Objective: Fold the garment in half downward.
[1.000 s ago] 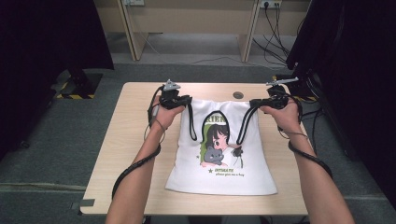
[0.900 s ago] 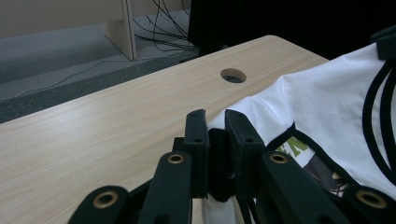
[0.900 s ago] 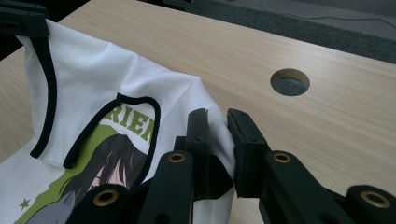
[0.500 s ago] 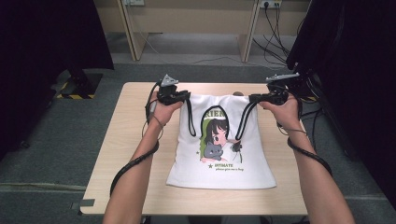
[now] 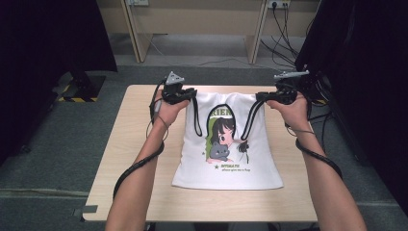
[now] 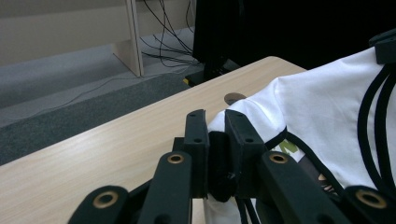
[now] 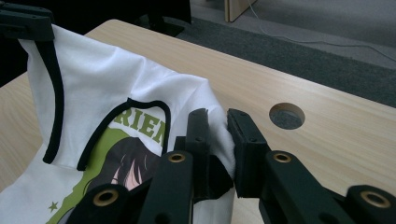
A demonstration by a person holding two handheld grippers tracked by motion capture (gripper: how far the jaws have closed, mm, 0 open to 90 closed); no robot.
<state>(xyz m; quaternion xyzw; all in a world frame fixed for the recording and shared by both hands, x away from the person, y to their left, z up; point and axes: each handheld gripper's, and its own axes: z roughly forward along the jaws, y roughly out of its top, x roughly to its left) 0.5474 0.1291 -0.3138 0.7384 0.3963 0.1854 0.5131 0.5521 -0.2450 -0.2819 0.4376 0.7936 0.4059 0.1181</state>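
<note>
1. My left gripper (image 5: 190, 92) is clamped on the bag (image 5: 226, 144) at its upper-left corner.
2. My right gripper (image 5: 262, 96) pinches the upper-right corner.
3. The bag's lower part lies mid-frame on the table (image 5: 120, 159).

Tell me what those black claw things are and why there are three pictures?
A person holds a pinching tool in each hand. The left gripper and the right gripper each pinch one top corner of a white tote bag with a cartoon girl and a cat on it. The bag's top is raised; its bottom lies on a wooden table. One picture comes from a camera up high, looking down. The other two come from small cameras riding on the tools, so you look along their black jaws, shut on the white cloth.
</note>
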